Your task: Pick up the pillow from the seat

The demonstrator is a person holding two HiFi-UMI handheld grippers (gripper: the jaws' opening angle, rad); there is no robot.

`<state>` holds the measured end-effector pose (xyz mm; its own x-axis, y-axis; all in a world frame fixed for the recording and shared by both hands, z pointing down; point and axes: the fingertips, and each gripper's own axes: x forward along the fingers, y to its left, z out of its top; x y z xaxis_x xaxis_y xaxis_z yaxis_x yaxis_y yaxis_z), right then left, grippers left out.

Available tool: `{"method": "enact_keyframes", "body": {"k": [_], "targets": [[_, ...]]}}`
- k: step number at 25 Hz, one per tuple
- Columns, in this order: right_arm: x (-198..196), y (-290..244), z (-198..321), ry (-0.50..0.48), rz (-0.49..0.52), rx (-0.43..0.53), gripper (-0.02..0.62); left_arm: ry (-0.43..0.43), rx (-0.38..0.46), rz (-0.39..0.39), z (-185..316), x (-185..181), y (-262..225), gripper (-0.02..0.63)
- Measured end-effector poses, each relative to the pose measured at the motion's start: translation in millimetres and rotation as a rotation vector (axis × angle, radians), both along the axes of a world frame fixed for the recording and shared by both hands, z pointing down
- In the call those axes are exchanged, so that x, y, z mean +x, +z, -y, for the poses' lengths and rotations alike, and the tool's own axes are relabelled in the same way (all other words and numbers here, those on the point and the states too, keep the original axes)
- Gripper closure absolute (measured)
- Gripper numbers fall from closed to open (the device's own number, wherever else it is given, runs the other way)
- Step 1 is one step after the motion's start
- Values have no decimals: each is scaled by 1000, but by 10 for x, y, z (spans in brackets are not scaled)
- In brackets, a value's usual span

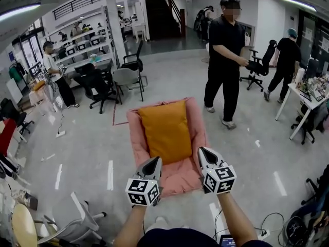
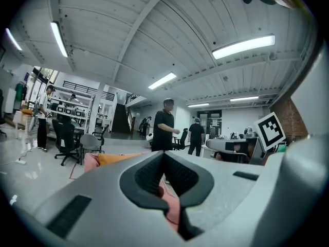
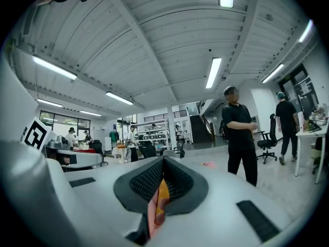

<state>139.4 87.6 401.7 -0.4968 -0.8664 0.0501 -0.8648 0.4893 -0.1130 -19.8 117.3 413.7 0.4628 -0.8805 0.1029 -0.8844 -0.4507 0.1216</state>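
Pillow (image 1: 165, 130): probably soft, light, squashy; lies just beyond both empty, pressed-together jaw pairs; pinch its near corners.

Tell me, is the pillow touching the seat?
Touching. The head view shows the pillow lying flat on the seat, with the seat's pink showing all around it.
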Motion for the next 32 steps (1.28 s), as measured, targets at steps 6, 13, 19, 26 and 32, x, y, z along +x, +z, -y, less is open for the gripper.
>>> {"method": "enact_keyframes", "body": {"k": [6,13,19,26,32], "targets": [[66,15,90,-5,-2,5,578,3,13,9,100,83,-39,603],[150,68,309,1,-9,-5,578,13,0,-6,345,163,18,603],[197,80,563,5,-17,-8,578,17,-2,-14,600,208,37,603],[104,42,904,-6,-22,-6,578,5,1,-29,942,107,-13,603],[-27,44,1253,-4,-24,-10,578,6,1,-30,1313,-27,-34,603]]}}
